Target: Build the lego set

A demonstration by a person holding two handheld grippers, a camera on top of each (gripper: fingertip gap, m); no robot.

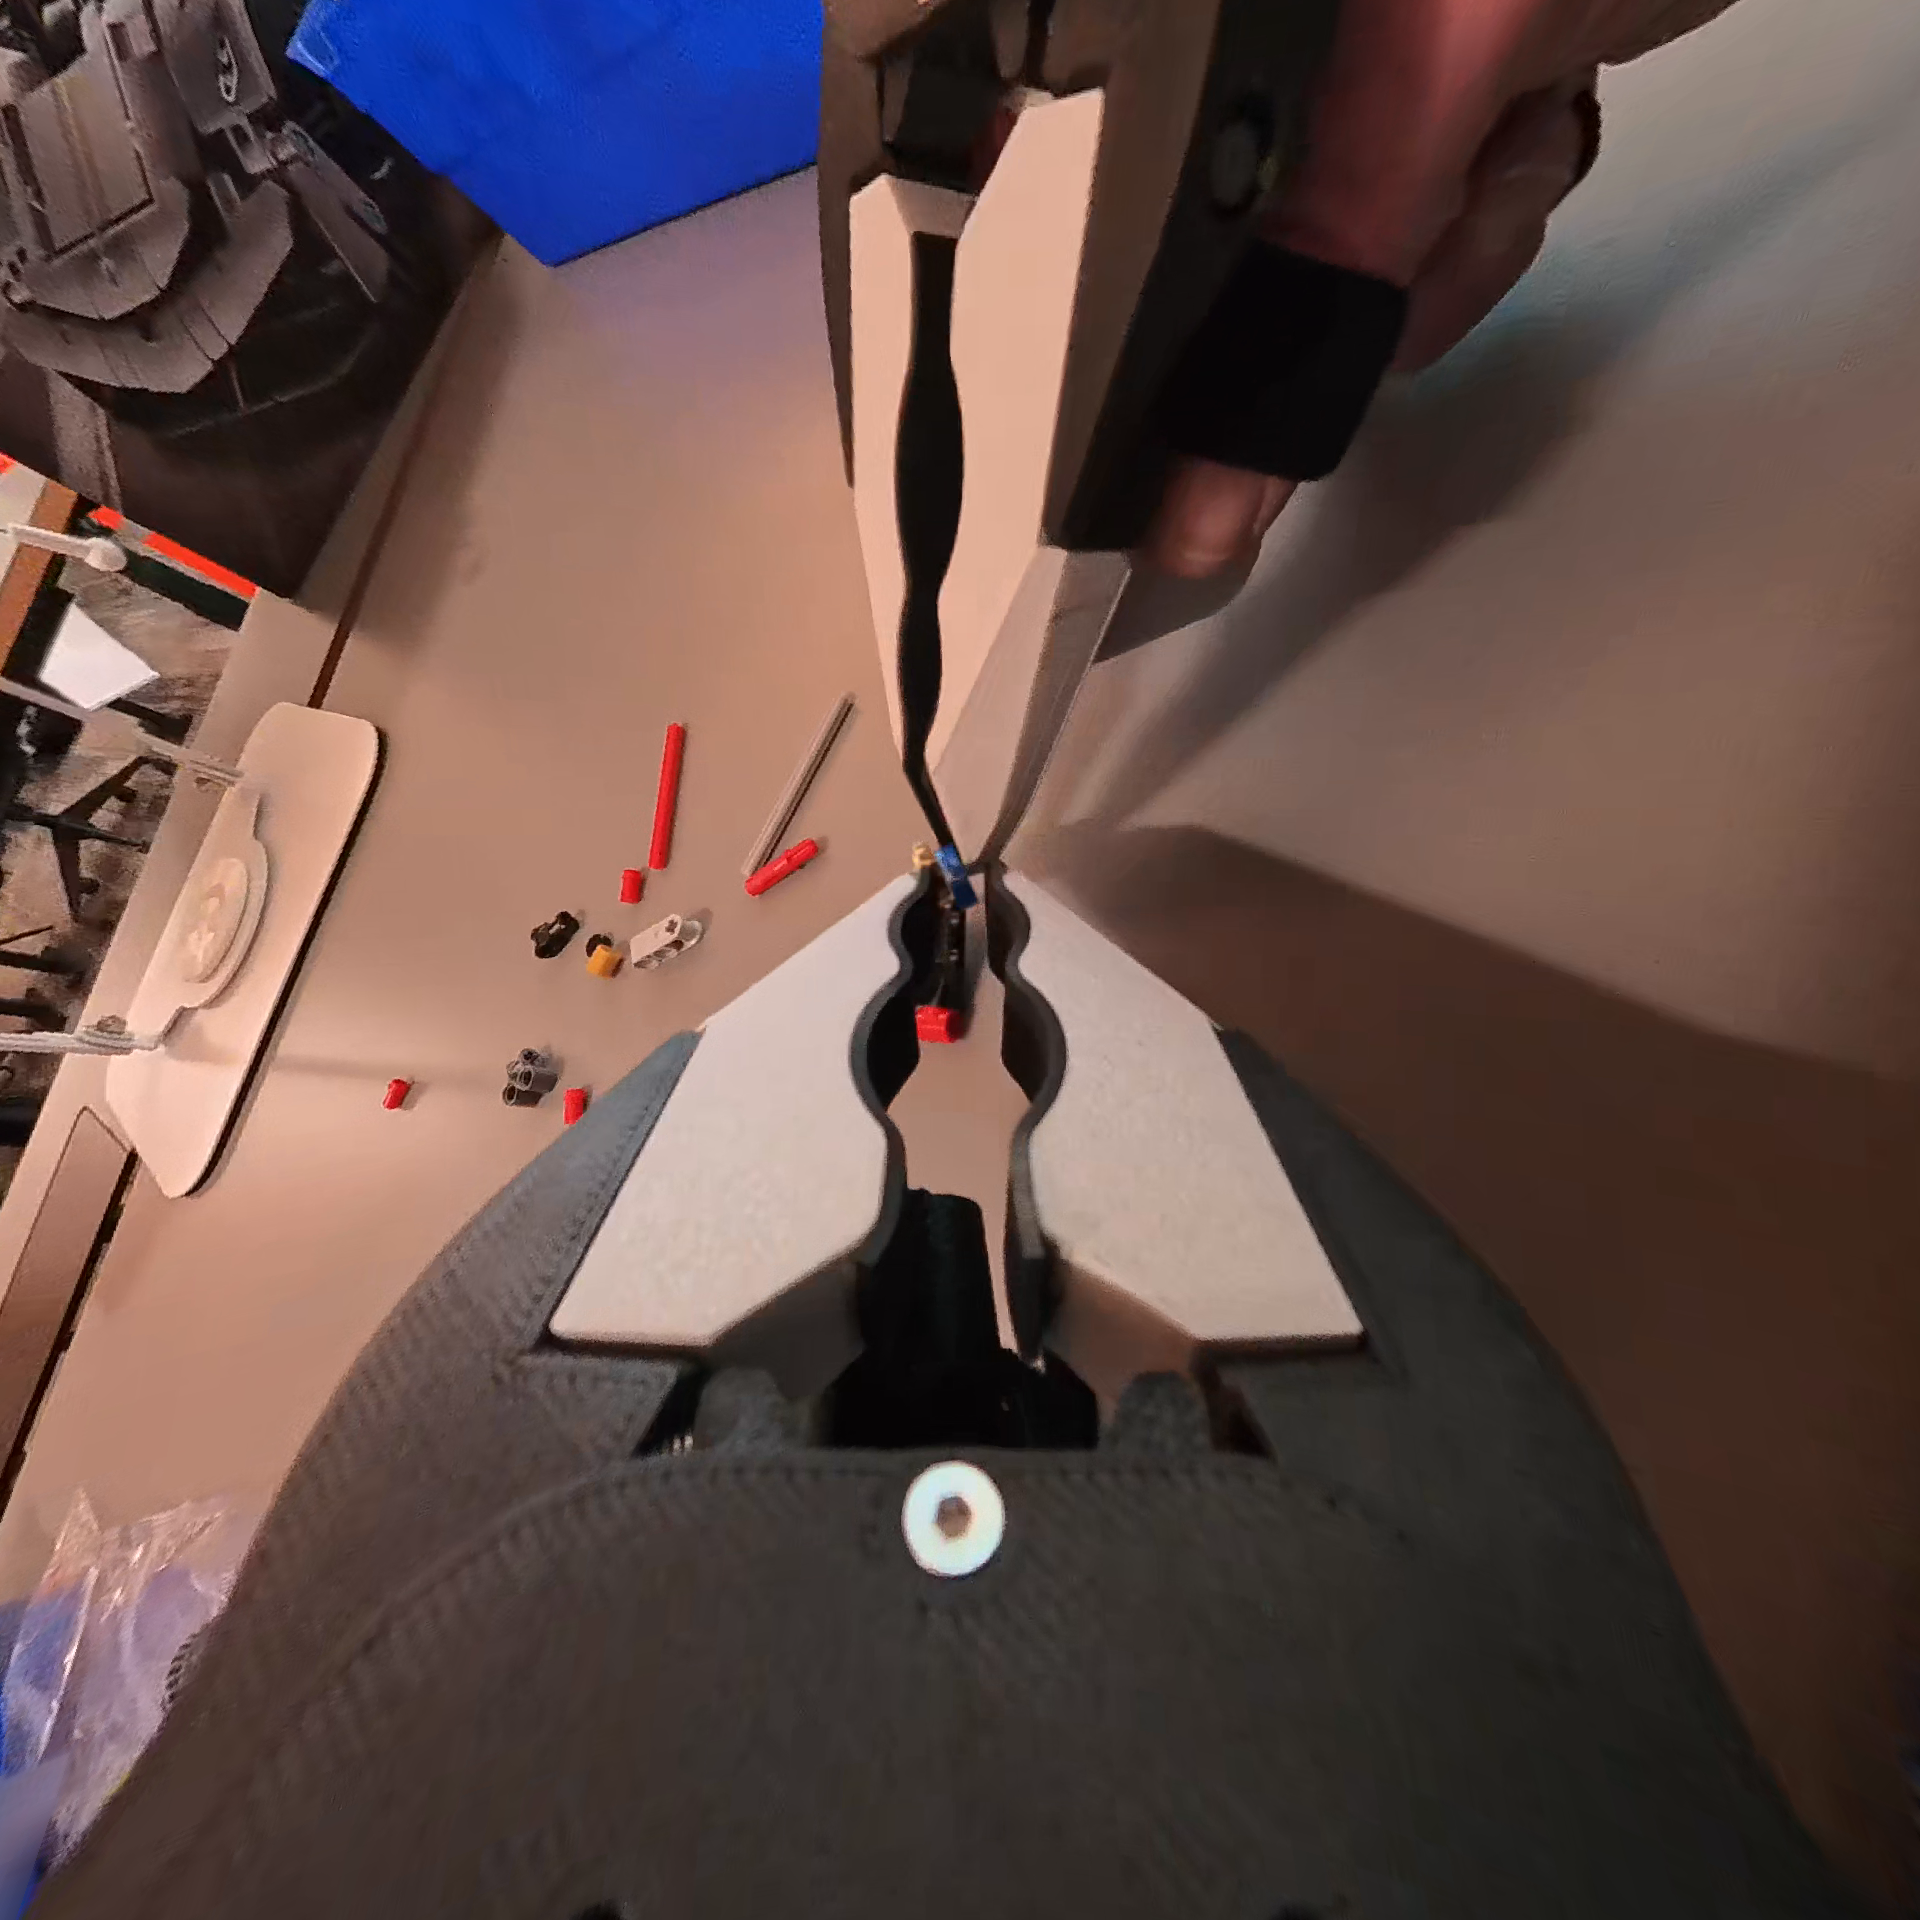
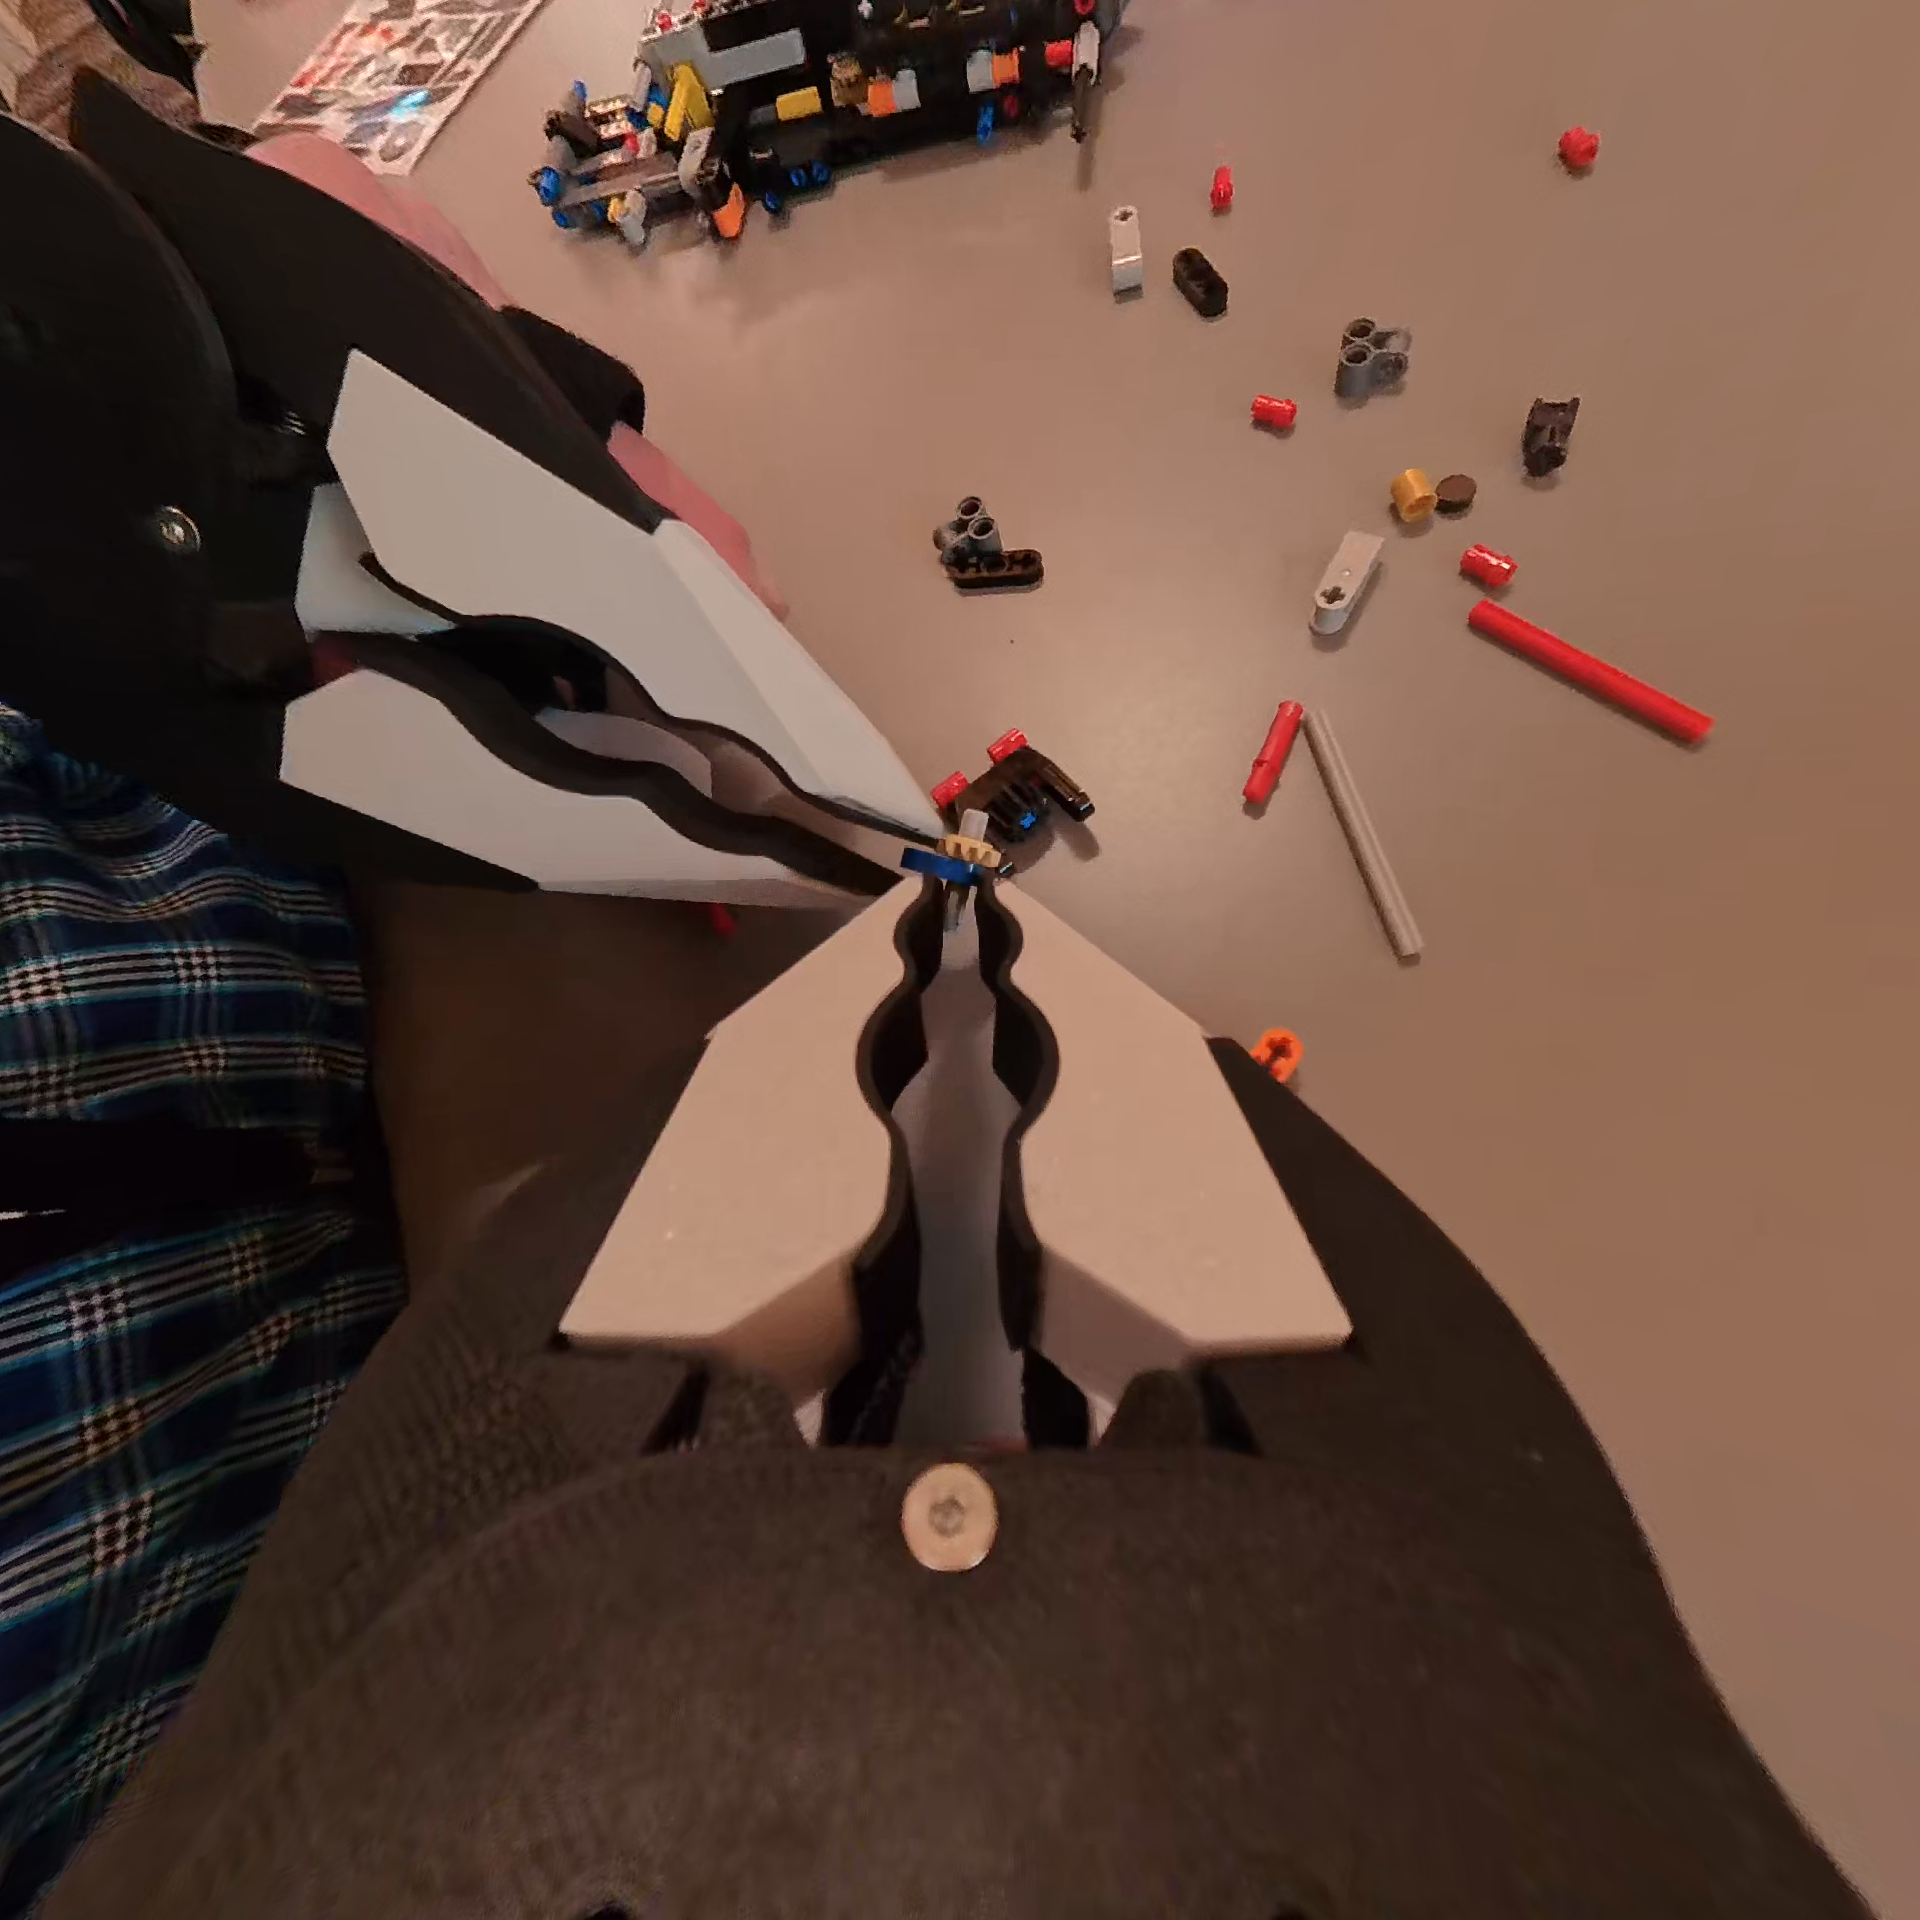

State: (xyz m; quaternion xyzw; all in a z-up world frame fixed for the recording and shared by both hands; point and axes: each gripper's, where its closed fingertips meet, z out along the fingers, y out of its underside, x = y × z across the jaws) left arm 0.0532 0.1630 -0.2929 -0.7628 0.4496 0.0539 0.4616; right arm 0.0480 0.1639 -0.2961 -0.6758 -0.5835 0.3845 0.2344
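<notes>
Both grippers meet tip to tip over the brown table (image 2: 1558, 1143). My right gripper (image 2: 956, 883) is shut on a short light grey axle (image 2: 961, 909) that carries a tan gear (image 2: 979, 857). My left gripper (image 1: 956, 888) comes in from the left in the right wrist view (image 2: 914, 844) and is shut on a small blue piece (image 2: 933, 862) on the same axle. The blue piece (image 1: 954, 871) also shows in the left wrist view, under the right gripper's tip (image 1: 951, 847). A black part with red pins (image 2: 1023, 790) sits just beyond the tips. I cannot tell if it is held.
A part-built black model (image 2: 831, 94) and a printed sheet (image 2: 395, 73) lie at the far side. Loose parts lie to the right: a long red axle (image 2: 1590, 670), a grey axle (image 2: 1361, 831), red pins, grey connectors, an orange piece (image 2: 1276, 1049). A blue bag (image 1: 571, 114) and a box (image 1: 156, 260) stand far left. The grippers are tip to tip, or close to it.
</notes>
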